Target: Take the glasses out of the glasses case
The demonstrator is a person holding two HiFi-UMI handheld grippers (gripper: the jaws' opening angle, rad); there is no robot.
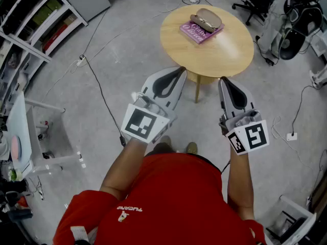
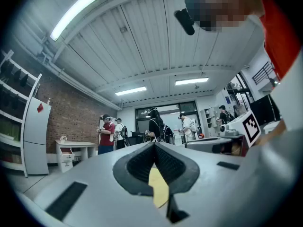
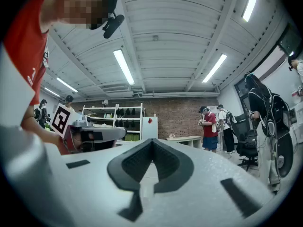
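- Glasses case (image 1: 210,18): a brownish oval case that lies on a pink book (image 1: 192,32), near the far edge of the round wooden desk (image 1: 217,50). The dark rims of the glasses (image 1: 200,21) show on it. Whether its lid is up cannot be told from the head view.
- Left tool (image 1: 179,71): its jaws are pressed together with nothing between them, as the left gripper view (image 2: 154,144) shows. It is held in front of the person, with its tip at the desk's near edge, well apart from the case.
- Right tool (image 1: 223,79): its jaws are also pressed together and empty (image 3: 151,142). It is just short of the desk's near edge, beside the left tool.
- Cables trail over the grey floor (image 1: 127,50) around the desk.
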